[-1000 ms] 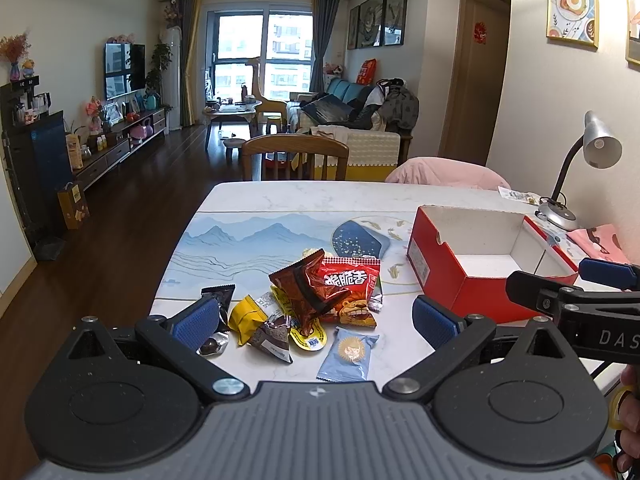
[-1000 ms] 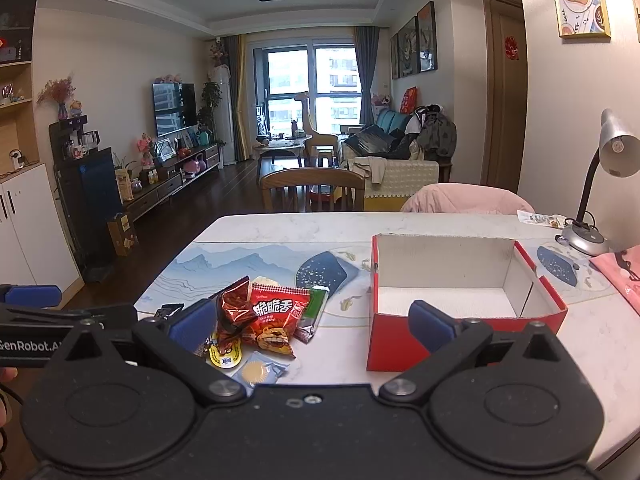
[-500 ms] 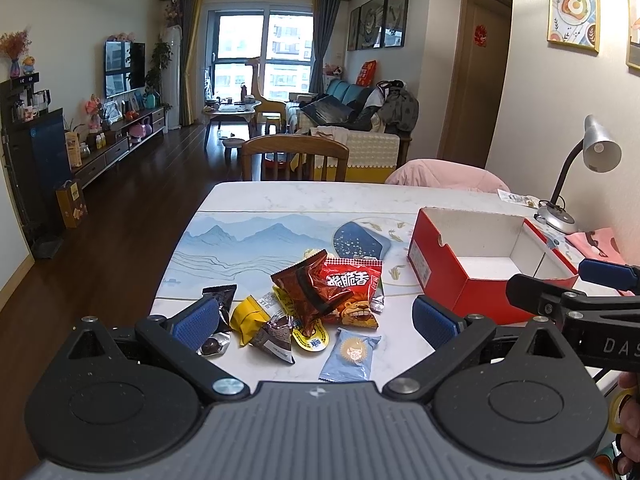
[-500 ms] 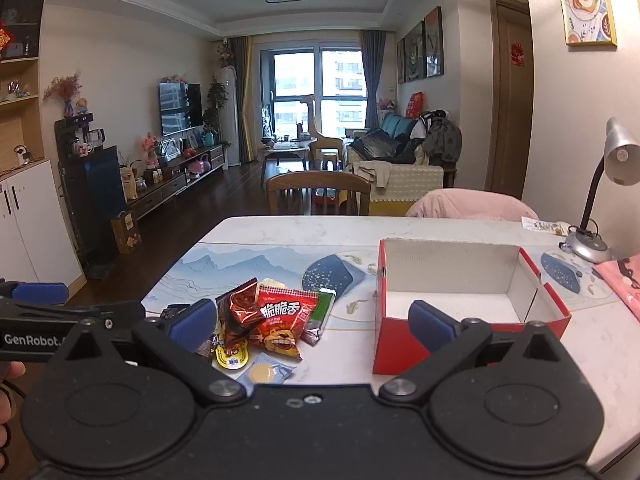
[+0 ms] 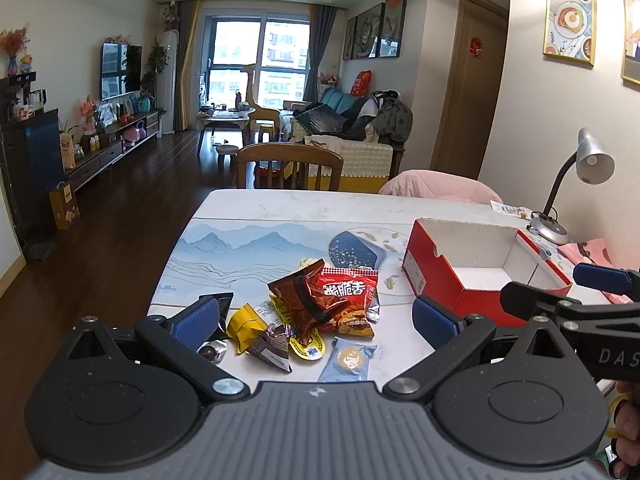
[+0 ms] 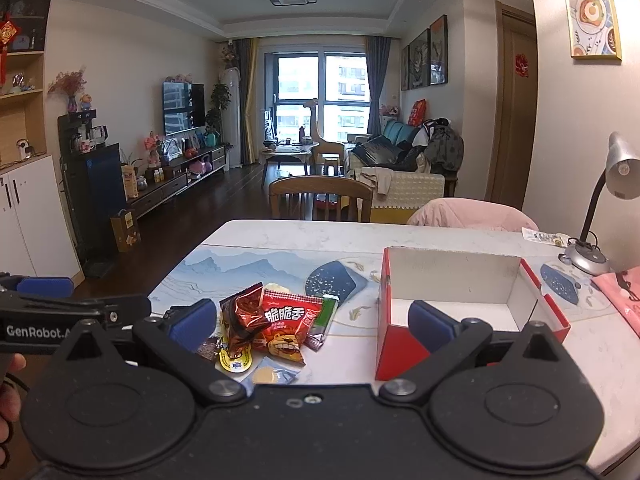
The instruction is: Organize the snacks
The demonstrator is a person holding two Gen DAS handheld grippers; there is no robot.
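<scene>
A pile of snack packets lies on the table's near side: a red chip bag [image 5: 352,300] [image 6: 290,320], a brown crumpled bag [image 5: 304,300], a yellow packet [image 5: 245,326], a light blue biscuit packet [image 5: 349,360] and a green bar [image 6: 323,320]. An open, empty red box [image 5: 476,268] [image 6: 460,304] stands to their right. My left gripper [image 5: 316,320] is open and empty, held back above the pile. My right gripper [image 6: 312,320] is open and empty, between the pile and the box.
A blue landscape mat [image 5: 248,248] covers the marble table [image 5: 320,204]. A desk lamp [image 5: 576,184] and pink cloth [image 6: 624,300] are at the far right. A wooden chair [image 5: 288,168] and a pink-covered chair [image 5: 440,190] stand at the far edge.
Both grippers have drifted slightly, shifting the pile and box a little in view. Both stay open and empty.
</scene>
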